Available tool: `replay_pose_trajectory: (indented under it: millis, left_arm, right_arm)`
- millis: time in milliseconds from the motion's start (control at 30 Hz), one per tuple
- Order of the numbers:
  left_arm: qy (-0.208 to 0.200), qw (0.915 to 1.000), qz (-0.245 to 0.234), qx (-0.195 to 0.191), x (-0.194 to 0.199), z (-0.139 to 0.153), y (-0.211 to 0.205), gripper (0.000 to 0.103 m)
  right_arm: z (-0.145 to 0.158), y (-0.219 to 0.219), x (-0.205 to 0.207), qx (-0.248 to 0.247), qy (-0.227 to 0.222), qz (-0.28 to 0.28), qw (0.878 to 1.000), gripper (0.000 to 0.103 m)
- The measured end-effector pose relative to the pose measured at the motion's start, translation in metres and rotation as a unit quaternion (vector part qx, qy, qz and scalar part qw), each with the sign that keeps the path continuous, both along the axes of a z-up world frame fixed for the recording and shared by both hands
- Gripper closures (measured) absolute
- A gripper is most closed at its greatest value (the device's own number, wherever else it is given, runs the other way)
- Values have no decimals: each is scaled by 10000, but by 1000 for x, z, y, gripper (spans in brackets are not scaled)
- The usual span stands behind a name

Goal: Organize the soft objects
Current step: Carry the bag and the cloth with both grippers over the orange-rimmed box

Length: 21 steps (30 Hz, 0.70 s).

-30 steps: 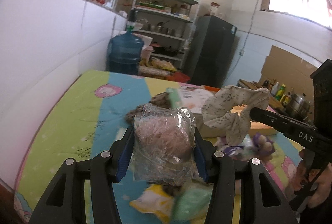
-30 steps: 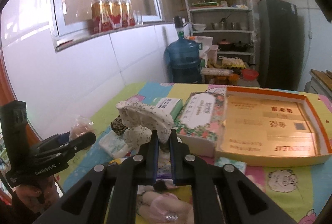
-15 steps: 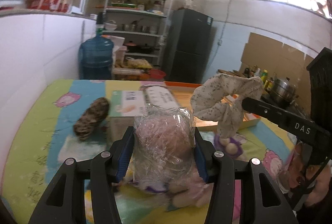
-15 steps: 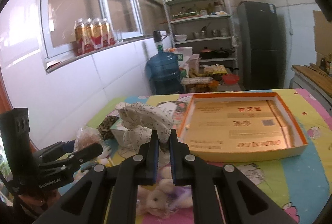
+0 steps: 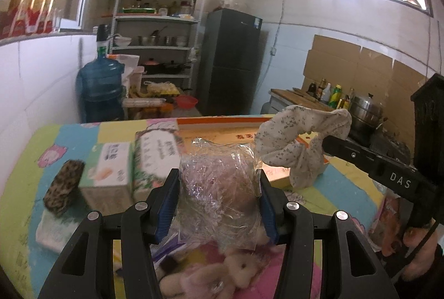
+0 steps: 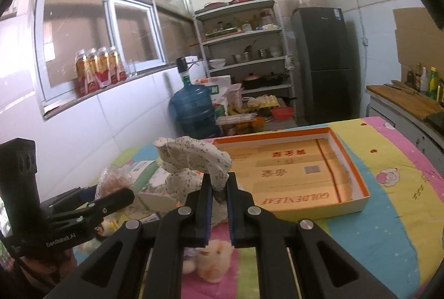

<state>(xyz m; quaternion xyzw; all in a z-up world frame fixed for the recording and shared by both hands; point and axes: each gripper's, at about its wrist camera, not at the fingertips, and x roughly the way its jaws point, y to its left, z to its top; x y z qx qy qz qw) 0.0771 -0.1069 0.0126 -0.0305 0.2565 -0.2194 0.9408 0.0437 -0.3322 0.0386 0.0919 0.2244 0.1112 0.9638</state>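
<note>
My left gripper (image 5: 217, 182) is shut on a clear plastic bag (image 5: 219, 185) with something pinkish inside, held above the table. My right gripper (image 6: 219, 182) is shut on a white floral scrunchie (image 6: 194, 157), which also shows in the left wrist view (image 5: 299, 143), held up near the open orange-rimmed cardboard box (image 6: 299, 174). A pink plush toy (image 5: 222, 274) lies on the table below the left gripper and shows under the right gripper (image 6: 213, 260). The left gripper and bag appear at the lower left of the right wrist view (image 6: 116, 179).
Two tissue packs (image 5: 133, 163) and a leopard-print scrunchie (image 5: 63, 185) on a white pack lie at the left on the colourful tablecloth (image 6: 388, 229). A white tiled wall, blue water jug (image 6: 194, 113), shelves and dark fridge (image 6: 322, 60) stand beyond.
Both grippers have swung right with their loads, toward the cardboard box. The box now looms larger in the right wrist view and the tissue packs have slid left.
</note>
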Motion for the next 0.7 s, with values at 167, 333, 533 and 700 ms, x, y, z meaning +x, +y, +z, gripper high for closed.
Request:
replay_pose_trajectory:
  millis: [167,333,533,700]
  left_arm:
    - [15,10000,-60,-14,17,5,-23,49]
    - [141,9998,-135,11,39,4,-48,49]
    - [291,9995,-150,-24,68,1,-75,49]
    - [519,9985,-122,-97,94,-4,-95,49]
  right_arm:
    - [-1,-26,6,22,-43,-115,9999,93]
    - [-4,-48,15,13,-60,-226,9997,93]
    - [-10,-75,33,16,-50,-373,9993,93]
    - [-17,-92,51,58,2,-448,9990,93]
